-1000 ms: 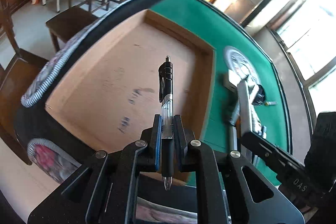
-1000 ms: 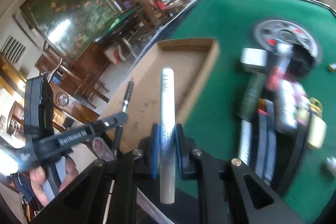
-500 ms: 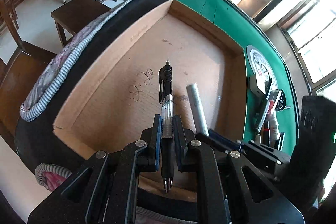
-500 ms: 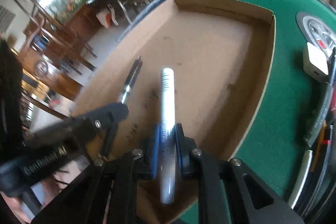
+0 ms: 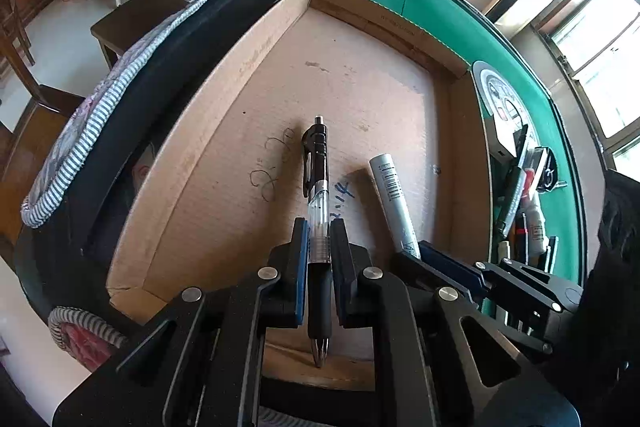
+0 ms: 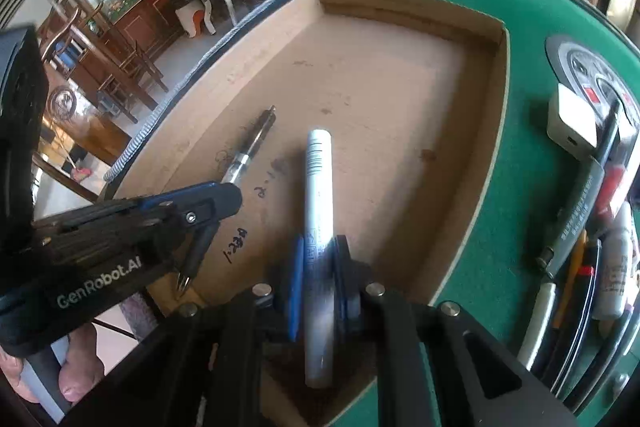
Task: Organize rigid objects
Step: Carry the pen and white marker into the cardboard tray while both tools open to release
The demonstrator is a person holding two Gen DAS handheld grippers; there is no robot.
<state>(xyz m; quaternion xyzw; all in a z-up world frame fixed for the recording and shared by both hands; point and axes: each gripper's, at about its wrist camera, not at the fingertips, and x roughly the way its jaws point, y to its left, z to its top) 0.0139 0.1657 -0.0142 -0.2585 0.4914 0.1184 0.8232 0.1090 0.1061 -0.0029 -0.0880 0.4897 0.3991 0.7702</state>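
My left gripper (image 5: 319,231) is shut on a black and clear click pen (image 5: 317,167), held low over the floor of a shallow cardboard tray (image 5: 224,99). My right gripper (image 6: 318,247) is shut on a silver-white marker (image 6: 318,187), also low over the same tray (image 6: 412,7). In the left wrist view the marker (image 5: 392,195) and right gripper (image 5: 436,259) sit just right of the pen. In the right wrist view the pen (image 6: 250,151) and left gripper (image 6: 216,199) sit to the left.
The tray lies on a green felt table (image 6: 520,163) near its padded black edge (image 5: 168,43). A row of several pens, markers and small bottles (image 6: 592,251) lies right of the tray, with a white box (image 6: 572,123) and a round dial (image 6: 576,63).
Both grippers have moved from beside the tray to low over its floor, carrying the pen and the marker. The right gripper came in from the right and now sits beside the left.
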